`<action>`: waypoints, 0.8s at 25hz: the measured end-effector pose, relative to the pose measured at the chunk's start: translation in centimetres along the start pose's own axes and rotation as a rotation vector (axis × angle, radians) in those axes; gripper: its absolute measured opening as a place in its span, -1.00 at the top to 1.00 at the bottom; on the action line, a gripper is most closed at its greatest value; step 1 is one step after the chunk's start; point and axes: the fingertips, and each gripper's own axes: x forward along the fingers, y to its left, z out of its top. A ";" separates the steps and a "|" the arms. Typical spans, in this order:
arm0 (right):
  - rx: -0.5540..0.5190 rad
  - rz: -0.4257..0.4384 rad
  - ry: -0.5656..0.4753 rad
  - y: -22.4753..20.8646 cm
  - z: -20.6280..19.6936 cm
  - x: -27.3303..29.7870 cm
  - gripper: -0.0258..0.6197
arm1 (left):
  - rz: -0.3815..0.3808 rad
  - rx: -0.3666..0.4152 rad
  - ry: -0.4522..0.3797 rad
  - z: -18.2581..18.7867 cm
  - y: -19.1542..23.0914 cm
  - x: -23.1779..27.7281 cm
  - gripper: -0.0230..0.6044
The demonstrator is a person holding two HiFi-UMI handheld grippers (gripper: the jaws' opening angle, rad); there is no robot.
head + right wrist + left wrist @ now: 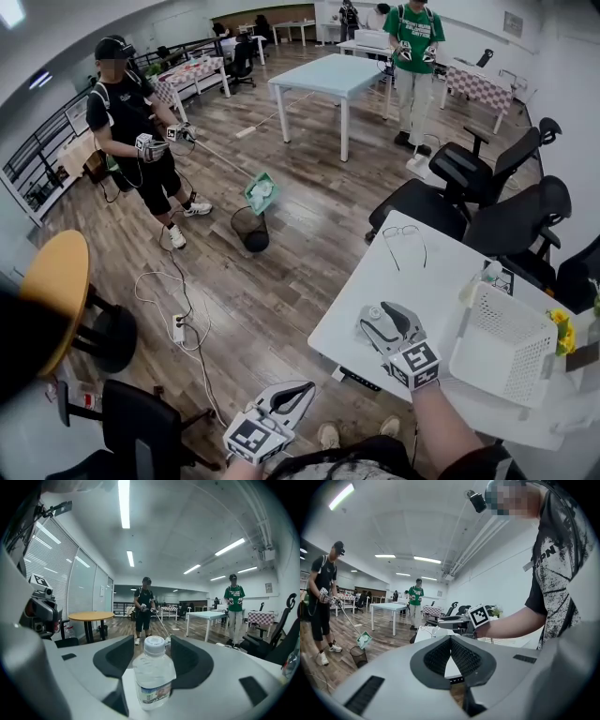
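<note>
Room: open office with a wood floor (pixel 291 272). Your white table (pixel 375 272) takes the lower right of the head view. A round yellow table (pixel 52 281) stands at the far left.

Right gripper (pixel 382 314): you hold it low over the near-left part of the white table. Its jaws are spread wide. A small clear water bottle (pixel 153 677) with a white cap stands upright on the table top between them. There is a gap to the pads on either side at cap height. Lower down, you cannot tell whether the pads touch the bottle.

Left gripper (pixel 305 386): you hold it off the table edge, above the floor and close to your body. Its jaws are brought together, tips meeting, with nothing between them.

On the table: a white perforated basket (pixel 502 347) sits to the right of the right gripper. Yellow flowers (pixel 561 328) are just beyond the basket. A pair of glasses (pixel 403 239) lies near the far edge.

Background: a person in black (pixel 131 122) stands beside a small dark bin (pixel 250 228). A person in a green shirt (pixel 415 37) stands past the pale blue table (pixel 328 75).
</note>
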 end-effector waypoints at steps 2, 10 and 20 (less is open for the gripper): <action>-0.020 0.003 -0.017 0.1 1.0 -0.5 0.18 | 0.002 0.003 -0.013 0.5 -0.1 0.1 0.89; -0.042 0.042 -0.063 3.2 4.6 -3.9 0.17 | -0.012 0.087 -0.046 2.5 -0.8 -0.6 0.89; -0.044 0.177 -0.004 9.0 1.9 -9.0 0.36 | -0.016 0.107 -0.083 3.3 -1.7 -1.0 0.89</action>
